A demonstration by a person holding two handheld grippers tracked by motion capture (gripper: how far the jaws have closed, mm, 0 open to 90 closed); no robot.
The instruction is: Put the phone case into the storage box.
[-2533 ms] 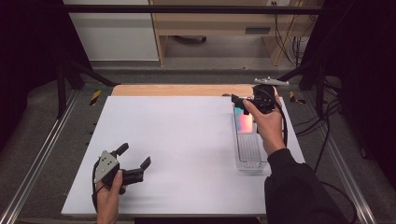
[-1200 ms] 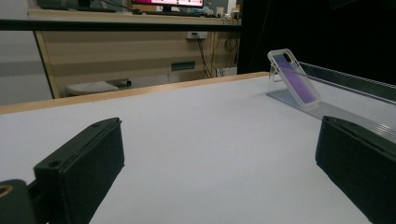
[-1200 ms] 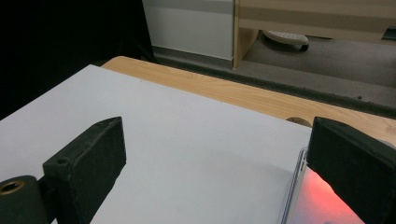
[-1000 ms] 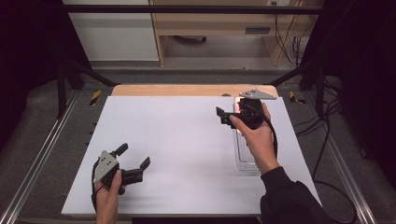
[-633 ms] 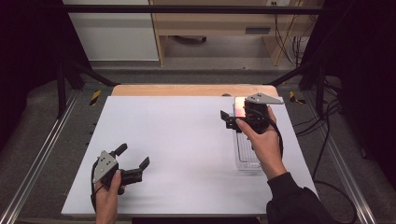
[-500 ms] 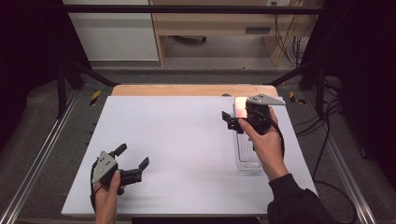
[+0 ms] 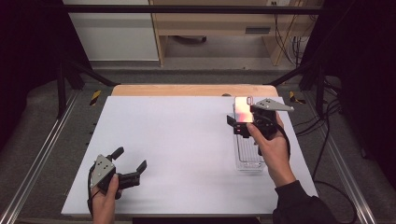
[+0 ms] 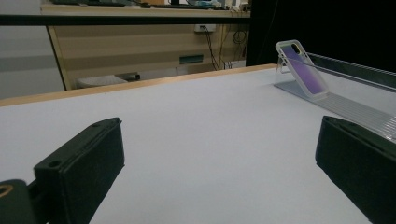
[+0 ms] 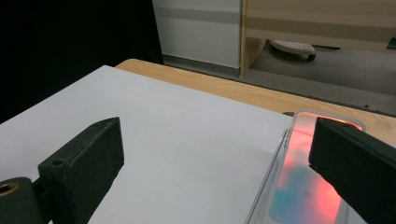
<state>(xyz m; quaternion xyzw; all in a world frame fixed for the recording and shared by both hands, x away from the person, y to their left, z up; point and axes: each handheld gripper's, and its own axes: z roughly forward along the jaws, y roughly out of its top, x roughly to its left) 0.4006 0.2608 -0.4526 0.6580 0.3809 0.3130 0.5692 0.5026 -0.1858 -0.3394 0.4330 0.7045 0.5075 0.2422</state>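
From above: right claw [image 7: 243,125] sits at far right of the white counter [image 7: 177,140], over the far end of a clear ribbed tray [image 7: 248,156]. A phone case [image 7: 243,108], clear-edged w/ a pink-red sheen, stands propped at that far end, just beyond the claw. Left claw [image 7: 127,164] is at the near left corner, well apart from tray & case, jaws pointing toward the right side.

Left claw's own cam gives what the high view can't: the case [image 8: 299,70] seen from low down, leaning back on its stand, looking purple inside a clear rim w/ a camera cutout at the top corner, tray [image 8: 355,109] stretching toward the viewer. Jaws spread wide, bare counter between them, holding nothing.

Right claw's cam is the close one: case [image 9: 308,186] lies right under the claw [image 9: 224,172], pink-red glow w/ a bluish patch, rounded clear corner toward the wooden counter edge [image 9: 224,88]. One jaw hangs over the case's face, the other is out over bare white counter, so the case sits beneath one side rather than centred in the gap. Jaws wide apart, nothing gripped. Can't tell if the jaw over the case touches it.
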